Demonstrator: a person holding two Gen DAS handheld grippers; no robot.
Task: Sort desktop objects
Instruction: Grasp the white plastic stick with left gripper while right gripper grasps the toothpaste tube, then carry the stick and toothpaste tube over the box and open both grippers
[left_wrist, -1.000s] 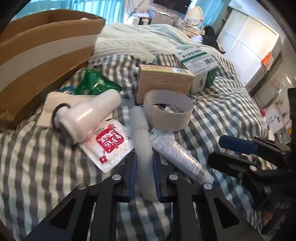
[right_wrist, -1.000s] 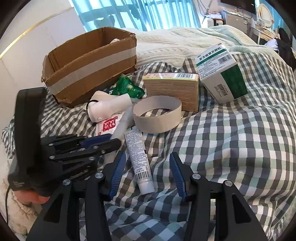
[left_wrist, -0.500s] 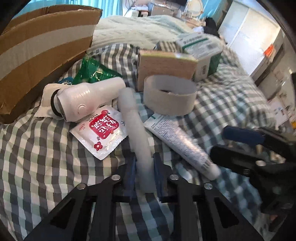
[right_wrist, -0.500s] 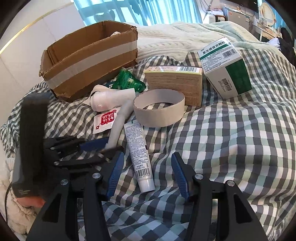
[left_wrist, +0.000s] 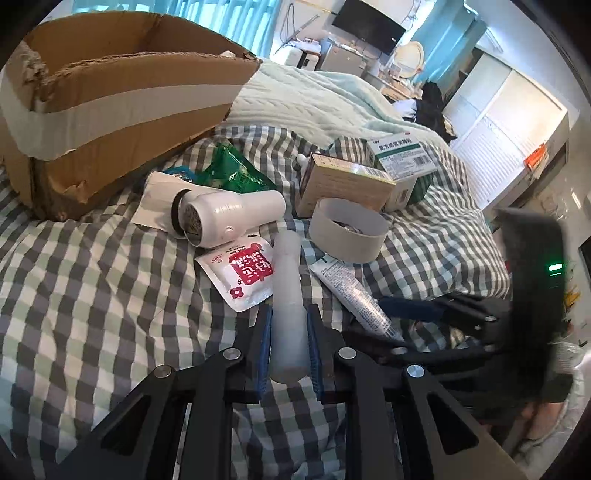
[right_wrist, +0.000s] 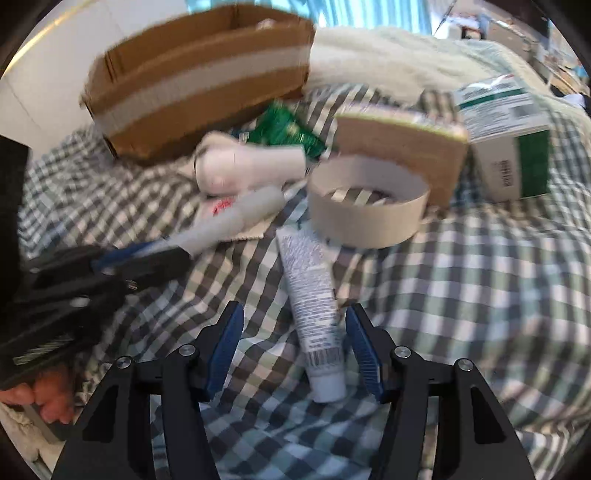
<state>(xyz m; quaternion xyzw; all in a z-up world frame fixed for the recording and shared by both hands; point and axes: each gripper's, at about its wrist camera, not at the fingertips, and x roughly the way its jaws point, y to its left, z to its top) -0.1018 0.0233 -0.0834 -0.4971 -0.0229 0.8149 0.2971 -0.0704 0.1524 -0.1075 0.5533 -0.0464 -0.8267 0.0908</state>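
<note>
My left gripper is shut on a frosted white plastic tube, which points away over the checked bedspread; the same tube shows slanting up from the left gripper's fingers in the right wrist view. My right gripper has its jaws opening on either side of a white cream tube with a barcode; the pads stand clear of it. That cream tube lies beside the held tube. A white lint shaver, a red-and-white sachet and a paper ring lie beyond.
An open cardboard box stands at the back left. A green snack bag, a brown carton and a green-and-white medicine box sit behind the ring. A knitted blanket covers the far bed. A hand holds the left gripper.
The left gripper has lifted the frosted tube a little and swung towards the cardboard box. The right gripper has come down over the cream tube with its jaws spreading wider.
</note>
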